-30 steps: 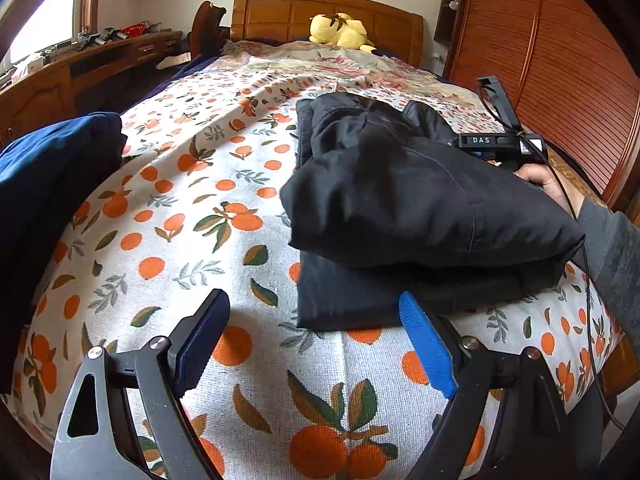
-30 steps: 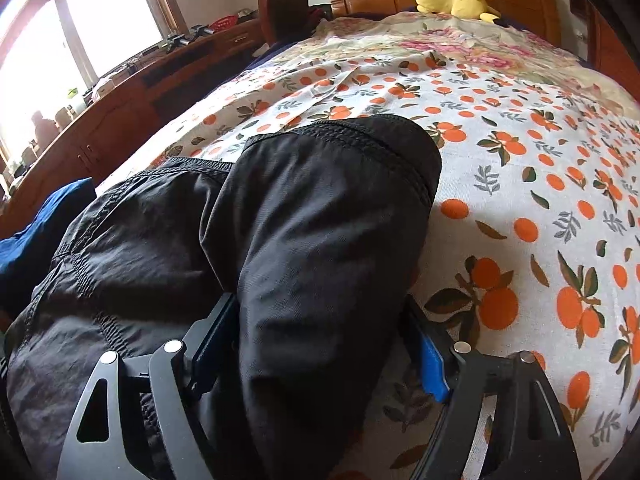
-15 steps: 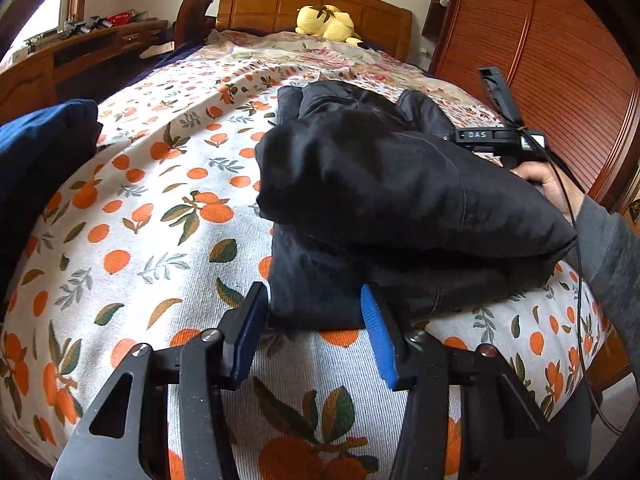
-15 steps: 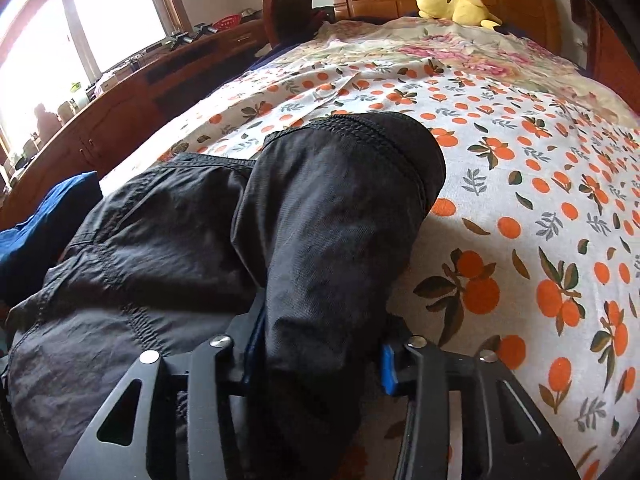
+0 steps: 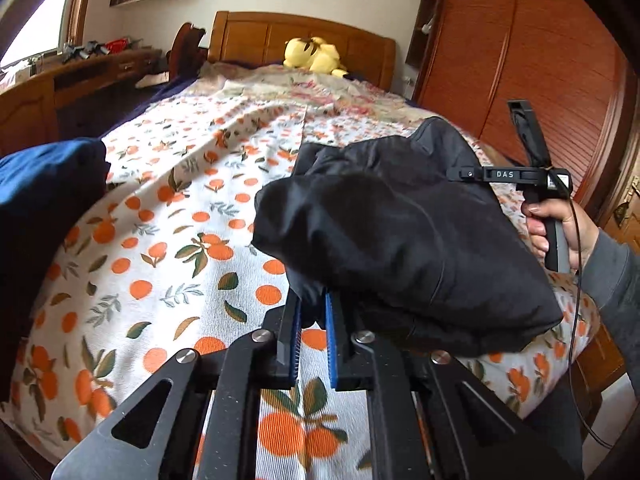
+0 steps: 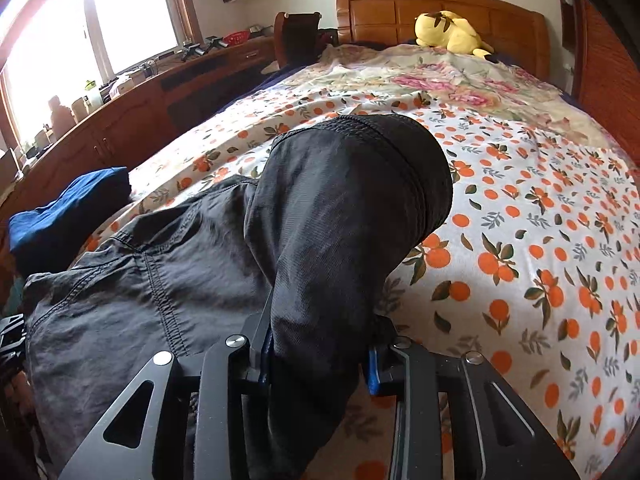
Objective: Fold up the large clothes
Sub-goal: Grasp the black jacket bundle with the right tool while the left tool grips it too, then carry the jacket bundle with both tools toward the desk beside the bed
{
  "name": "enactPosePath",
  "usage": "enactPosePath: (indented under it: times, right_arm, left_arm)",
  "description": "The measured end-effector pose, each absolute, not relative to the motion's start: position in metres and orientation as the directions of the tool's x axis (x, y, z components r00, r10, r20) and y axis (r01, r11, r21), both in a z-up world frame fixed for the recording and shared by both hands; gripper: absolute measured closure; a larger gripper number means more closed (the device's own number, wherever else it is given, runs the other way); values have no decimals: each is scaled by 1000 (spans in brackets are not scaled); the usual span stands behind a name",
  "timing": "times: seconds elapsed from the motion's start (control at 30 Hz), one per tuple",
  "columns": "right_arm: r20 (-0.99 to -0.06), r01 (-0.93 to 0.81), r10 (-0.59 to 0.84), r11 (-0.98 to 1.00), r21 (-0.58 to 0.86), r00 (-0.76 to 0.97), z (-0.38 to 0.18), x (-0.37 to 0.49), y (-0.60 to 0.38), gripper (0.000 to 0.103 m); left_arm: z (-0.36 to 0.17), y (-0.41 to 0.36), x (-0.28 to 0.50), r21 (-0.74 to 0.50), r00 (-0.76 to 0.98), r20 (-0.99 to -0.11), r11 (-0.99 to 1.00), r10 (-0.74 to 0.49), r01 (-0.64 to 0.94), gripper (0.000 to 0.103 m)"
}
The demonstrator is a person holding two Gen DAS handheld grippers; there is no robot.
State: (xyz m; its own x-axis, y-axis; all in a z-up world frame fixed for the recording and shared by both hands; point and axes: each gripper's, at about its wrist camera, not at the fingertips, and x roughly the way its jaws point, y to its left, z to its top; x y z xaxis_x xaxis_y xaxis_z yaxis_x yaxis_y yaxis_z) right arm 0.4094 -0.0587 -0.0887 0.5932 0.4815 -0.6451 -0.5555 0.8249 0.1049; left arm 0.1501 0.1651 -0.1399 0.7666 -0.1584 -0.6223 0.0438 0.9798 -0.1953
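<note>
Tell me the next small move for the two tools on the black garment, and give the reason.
Probably lift both together and carry the folded black garment toward the blue pile. The left tool has just closed on its near corner, the right tool has just closed on a thick bunch, and the bundle already looks compactly folded on the bedspread.

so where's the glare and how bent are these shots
Right wrist view: the window is blown out white, and daylight falls on the black garment. Left wrist view: dimmer, only a sliver of window; the wardrobe bows with fisheye curve. Both views darken at the corners.
</note>
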Motion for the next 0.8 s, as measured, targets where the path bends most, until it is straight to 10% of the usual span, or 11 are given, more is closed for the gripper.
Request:
enactPosePath:
  times: [0.37, 0.8]
  right_arm:
    - [-632, -590, 462, 808, 10, 622, -48, 360, -10, 70]
    - [-525, -745, 628, 667, -17, 575, 44, 334, 171, 70]
  left_arm:
    - [-111, 212, 106, -226, 828, -545, 974, -131, 5, 93]
    - [-8, 356, 42, -99, 886, -422, 962, 192, -255, 93]
